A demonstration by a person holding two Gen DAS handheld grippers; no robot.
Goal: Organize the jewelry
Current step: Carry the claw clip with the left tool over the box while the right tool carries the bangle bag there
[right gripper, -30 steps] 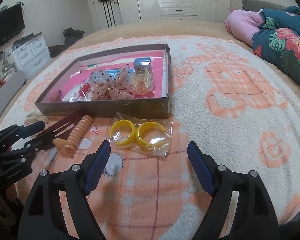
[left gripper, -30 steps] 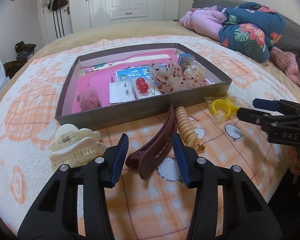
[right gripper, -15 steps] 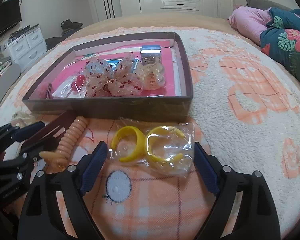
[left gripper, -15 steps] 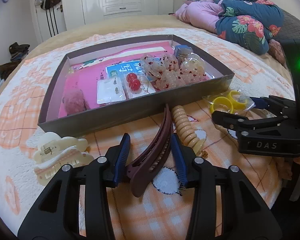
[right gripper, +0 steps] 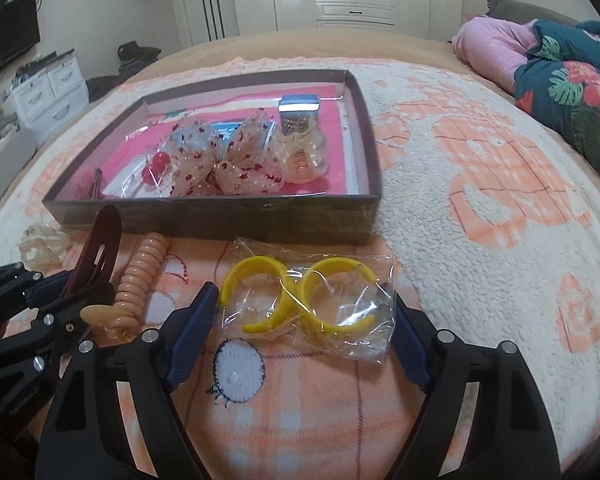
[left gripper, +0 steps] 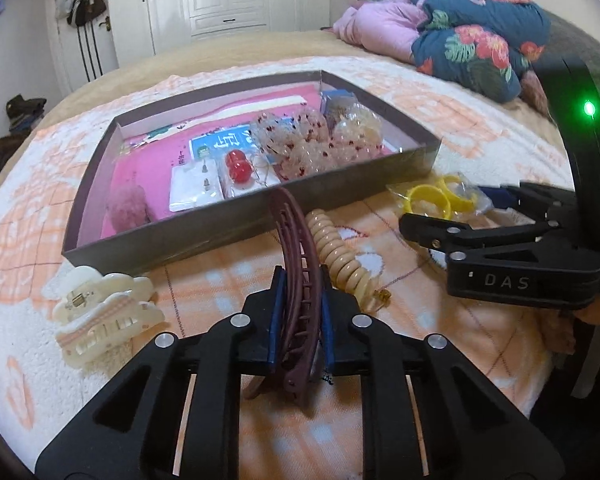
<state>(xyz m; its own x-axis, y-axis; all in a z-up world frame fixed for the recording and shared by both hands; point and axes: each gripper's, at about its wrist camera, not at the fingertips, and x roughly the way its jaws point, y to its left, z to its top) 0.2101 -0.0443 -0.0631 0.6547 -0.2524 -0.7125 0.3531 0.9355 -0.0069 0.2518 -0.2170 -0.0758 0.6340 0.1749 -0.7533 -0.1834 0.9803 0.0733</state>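
1. The left gripper (left gripper: pixel 299 316) is clenched on a long maroon hair clip (left gripper: pixel 296 276), whose curved body is pinched between the blue pads and points toward the box.
2. The right gripper (right gripper: pixel 300 332) is held wide, its jaws closing; a clear packet of two yellow hoops (right gripper: pixel 308 300) lies on the blanket between the fingers, and the pads are not pressed on it.
3. A shallow grey box (right gripper: pixel 220 220) with a pink lining is set on the orange-and-white blanket (right gripper: pixel 480 200), just beyond both grippers.
4. Inside the box, red-dotted sheer bows (right gripper: pixel 228 152), a red bead pair (left gripper: pixel 236 166), a pink pompom (left gripper: pixel 126 208) and a small blue-lidded case (right gripper: pixel 300 110) are seen.
5. A beige spiral hair tie (left gripper: pixel 340 256) is laid just beside the maroon clip, on its right.
6. A cream claw clip (left gripper: pixel 100 316) rests on the blanket at the left, near the box's front corner.
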